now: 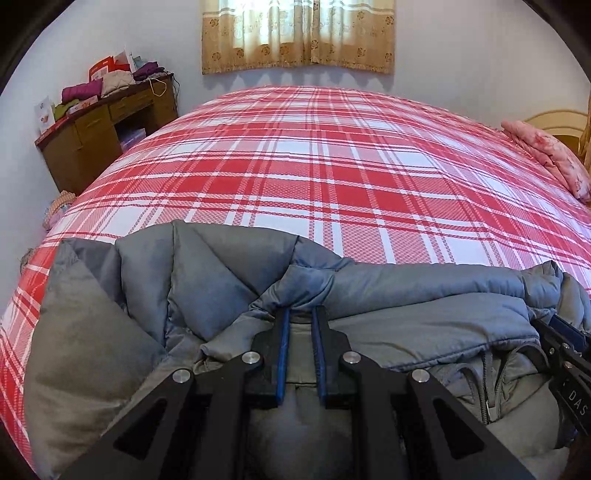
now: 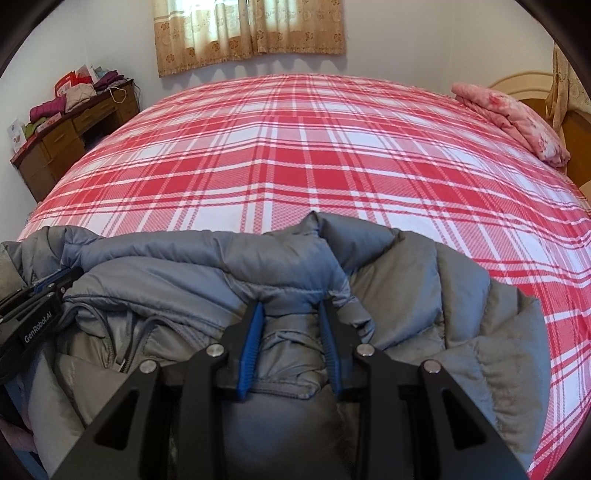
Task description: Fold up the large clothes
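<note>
Red-plaid bed (image 1: 314,166) bearing grey puffer jacket (image 1: 424,295) and, well apart, pink quilt (image 1: 546,155)

Left claw (image 1: 301,312) pinched narrow, right claw (image 2: 291,308) wider — side by side

Jacket (image 1: 424,295) lies on the bed's (image 1: 314,155) near edge; desk (image 1: 107,125) left of bed, pillow (image 1: 546,158) at its far right, curtain (image 1: 299,33) behind.

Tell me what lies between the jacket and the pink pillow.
Only bare plaid bedspread lies between the grey jacket and the pink pillow; nothing rests on that stretch. The right wrist view shows it best.
</note>
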A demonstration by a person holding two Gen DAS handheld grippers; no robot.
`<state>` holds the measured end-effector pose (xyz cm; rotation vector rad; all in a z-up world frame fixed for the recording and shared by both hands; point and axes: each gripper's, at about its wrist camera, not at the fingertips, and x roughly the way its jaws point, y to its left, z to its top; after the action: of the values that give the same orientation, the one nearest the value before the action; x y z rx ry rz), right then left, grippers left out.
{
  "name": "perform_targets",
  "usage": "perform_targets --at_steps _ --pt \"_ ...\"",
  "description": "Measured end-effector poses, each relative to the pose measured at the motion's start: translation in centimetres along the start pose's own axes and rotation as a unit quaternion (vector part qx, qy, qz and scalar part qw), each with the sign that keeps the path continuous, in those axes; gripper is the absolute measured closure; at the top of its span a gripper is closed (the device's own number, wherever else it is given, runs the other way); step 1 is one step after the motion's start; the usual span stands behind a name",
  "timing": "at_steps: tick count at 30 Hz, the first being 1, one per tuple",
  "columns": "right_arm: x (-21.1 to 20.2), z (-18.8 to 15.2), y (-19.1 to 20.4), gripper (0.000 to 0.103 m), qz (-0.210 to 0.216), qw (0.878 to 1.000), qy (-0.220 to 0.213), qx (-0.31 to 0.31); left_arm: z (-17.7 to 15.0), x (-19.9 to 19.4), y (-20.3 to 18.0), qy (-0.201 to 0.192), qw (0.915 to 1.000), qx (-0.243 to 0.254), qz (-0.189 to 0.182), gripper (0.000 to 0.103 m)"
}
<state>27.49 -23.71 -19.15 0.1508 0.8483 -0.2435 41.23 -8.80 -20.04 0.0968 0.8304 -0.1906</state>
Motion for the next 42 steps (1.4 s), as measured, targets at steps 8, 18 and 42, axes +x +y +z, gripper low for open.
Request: perform_targets --at_steps 8,18,42 --pt "-2.0 0.3 -0.9 0.066 0.031 0.999 -0.024 0.020 0.1 -2.8 -0.2 0.000 0.9998 0.017 0.005 0.090" --pt "-21.7 -5.1 -6.3 0.053 0.098 0.970 -0.204 0.093 -3.9 -20.4 3.0 -0.094 0.9926 0.061 -0.047 0.090" --pt "-43.1 -28.5 -13.7 0.039 0.099 0.982 -0.150 0.055 -29.8 -36.8 18.7 -0.001 0.9999 0.007 -0.010 0.090"
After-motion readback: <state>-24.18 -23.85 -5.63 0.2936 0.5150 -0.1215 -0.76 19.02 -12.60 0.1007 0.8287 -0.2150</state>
